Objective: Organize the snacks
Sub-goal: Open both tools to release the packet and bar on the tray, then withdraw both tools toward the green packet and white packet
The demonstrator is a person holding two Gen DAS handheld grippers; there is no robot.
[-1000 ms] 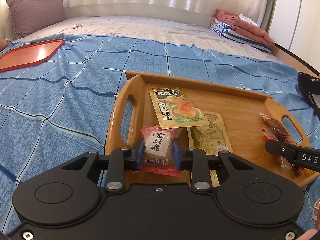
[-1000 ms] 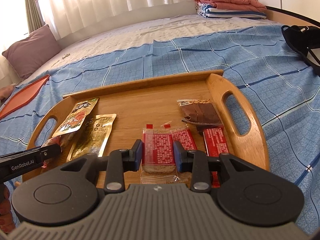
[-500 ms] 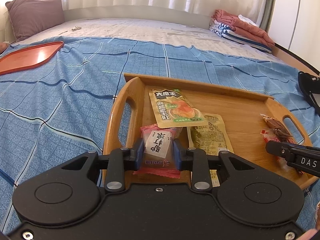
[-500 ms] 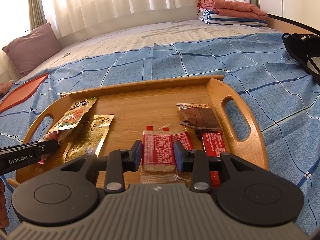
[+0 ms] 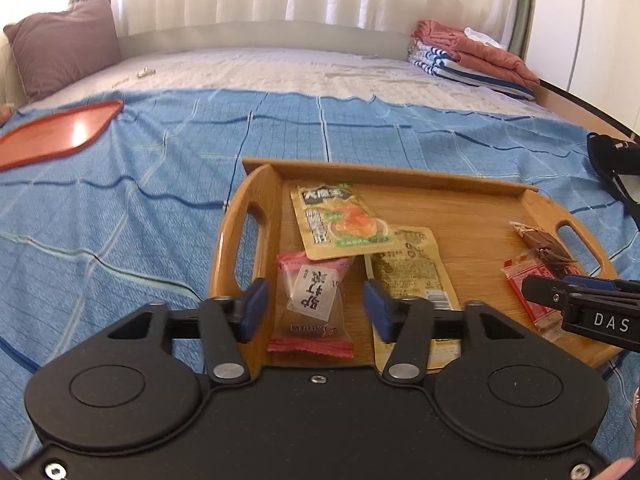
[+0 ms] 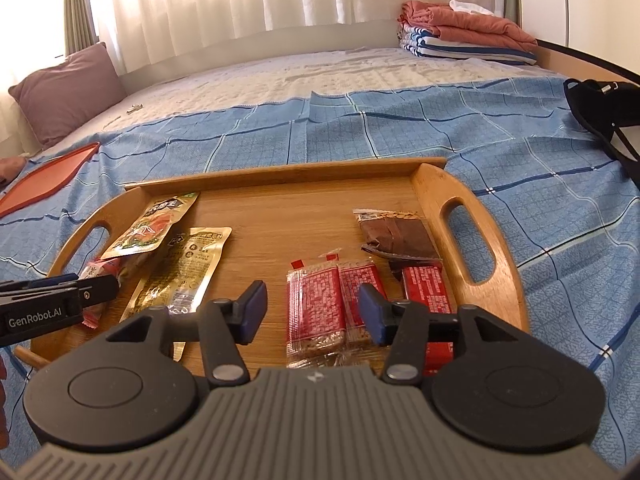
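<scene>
Left wrist view, pink snack packet (image 5: 310,308) lying lengthwise between just-opened jaws, wooden tray (image 5: 472,216)

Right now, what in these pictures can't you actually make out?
- Near ends of the red packets, right wrist view: hidden behind the right gripper.
- Yellow pouch, left wrist view: lower end hidden by the left gripper.
- Black bag: cut off by the right edge.

Left gripper (image 5: 314,304) fingers just opening, pink snack packet (image 5: 311,304) between, wooden tray (image 5: 472,216)
</scene>
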